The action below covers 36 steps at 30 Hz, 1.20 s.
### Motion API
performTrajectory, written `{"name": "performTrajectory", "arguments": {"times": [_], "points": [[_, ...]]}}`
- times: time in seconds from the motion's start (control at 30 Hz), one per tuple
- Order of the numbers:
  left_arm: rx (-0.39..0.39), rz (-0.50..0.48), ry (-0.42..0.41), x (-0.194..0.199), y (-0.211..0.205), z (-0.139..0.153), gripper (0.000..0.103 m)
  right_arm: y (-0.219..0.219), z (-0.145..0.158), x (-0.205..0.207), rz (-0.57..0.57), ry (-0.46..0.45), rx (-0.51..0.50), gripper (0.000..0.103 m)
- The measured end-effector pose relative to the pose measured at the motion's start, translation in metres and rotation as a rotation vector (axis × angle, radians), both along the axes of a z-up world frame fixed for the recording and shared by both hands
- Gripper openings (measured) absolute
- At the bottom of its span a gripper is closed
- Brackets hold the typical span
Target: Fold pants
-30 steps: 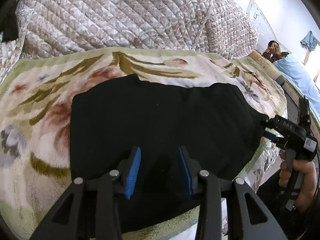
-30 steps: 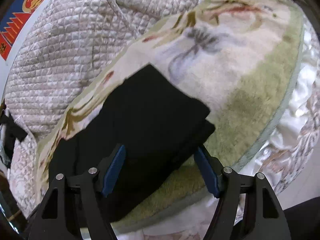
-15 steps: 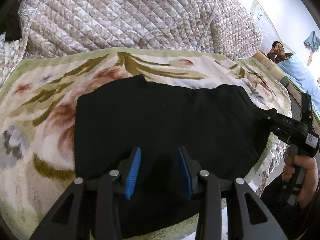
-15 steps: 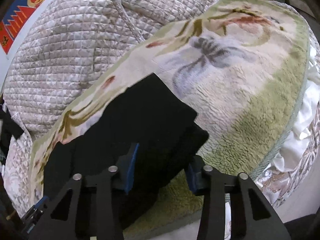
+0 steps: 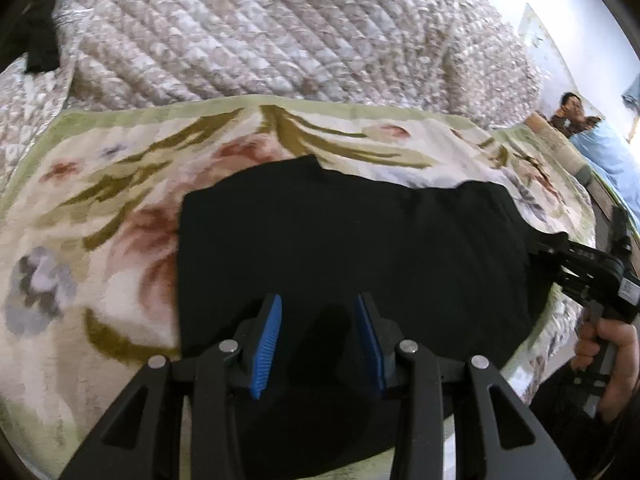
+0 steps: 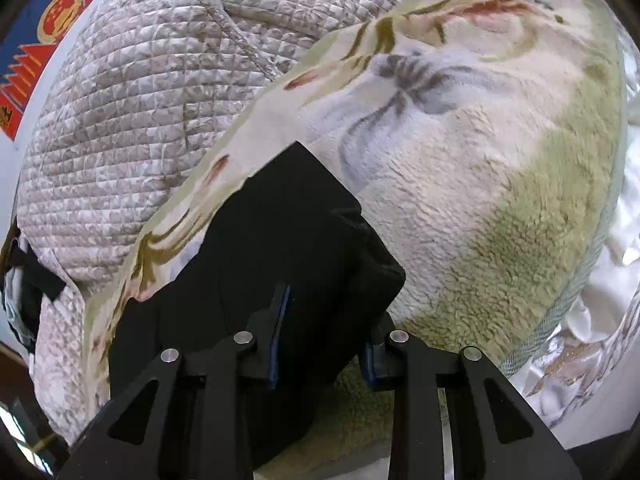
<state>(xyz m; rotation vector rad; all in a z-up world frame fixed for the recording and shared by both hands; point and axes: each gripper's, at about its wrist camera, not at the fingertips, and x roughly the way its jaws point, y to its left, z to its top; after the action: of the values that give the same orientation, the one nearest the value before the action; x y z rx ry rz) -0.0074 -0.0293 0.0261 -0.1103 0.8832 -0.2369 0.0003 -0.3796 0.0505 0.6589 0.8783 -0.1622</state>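
We had the black pants [image 5: 352, 256] lying flat on the flowered blanket [image 5: 92, 216], already doubled into a broad dark slab whose long side ran left to right across the near edge of the bed, with the quilted cover [image 5: 256, 36] heaped behind it.

Our left gripper [image 5: 318, 334] sat over the near edge of the slab, toward its left half. Its blue pads [image 5: 267, 346] stood apart with dark cloth filling the gap; we could not tell whether they pressed on a fold or merely straddled it (black on black hid the contact).

Our right gripper [image 6: 320, 332] was at the right-hand end, seen in the left view as the black tool in our hand [image 5: 612, 356]. Its jaws were closing, and the stacked corner of the pants bulged up between them, the cloth puckered where they pinched.

So the relation that mattered, as we judged it: the long axis ran from one gripper to the other, and the right one was on the short end. The likely fold was to carry that end leftward over the slab, with the left gripper anchoring. The bare blanket to the far right gave no obstruction.
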Motion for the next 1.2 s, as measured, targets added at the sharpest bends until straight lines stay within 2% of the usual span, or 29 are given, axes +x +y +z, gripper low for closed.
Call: {"name": "performTrajectory", "arguments": {"times": [0.13, 0.3, 0.43, 0.53, 0.7, 0.83, 0.93, 1.2], "points": [[-0.01, 0.075, -0.002, 0.004, 0.02, 0.004, 0.041, 0.014, 0.028, 0.005, 0.045, -0.048, -0.054, 0.023], [-0.019, 0.169, -0.019, 0.002, 0.048, 0.012, 0.041, 0.051, 0.071, 0.021, 0.159, -0.122, -0.107, 0.022], [-0.022, 0.269, -0.013, -0.002, 0.074, 0.015, 0.041, 0.107, 0.103, 0.032, 0.304, -0.183, -0.169, 0.022], [-0.045, 0.315, -0.017, -0.008, 0.093, 0.018, 0.041, 0.156, 0.112, 0.036, 0.426, -0.212, -0.184, 0.022], [-0.067, 0.405, -0.016, -0.018, 0.127, 0.02, 0.041, 0.239, 0.093, 0.036, 0.64, -0.201, -0.197, 0.022], [-0.097, 0.468, -0.018, -0.028, 0.154, 0.022, 0.041, 0.303, 0.042, 0.027, 0.842, -0.109, -0.229, 0.022], [-0.111, 0.481, -0.03, -0.035, 0.163, 0.025, 0.041, 0.311, 0.015, 0.023, 0.865, -0.068, -0.251, 0.022], [-0.13, 0.457, -0.038, -0.041, 0.164, 0.028, 0.041, 0.319, 0.034, 0.012, 0.859, -0.118, -0.283, 0.022]]}}
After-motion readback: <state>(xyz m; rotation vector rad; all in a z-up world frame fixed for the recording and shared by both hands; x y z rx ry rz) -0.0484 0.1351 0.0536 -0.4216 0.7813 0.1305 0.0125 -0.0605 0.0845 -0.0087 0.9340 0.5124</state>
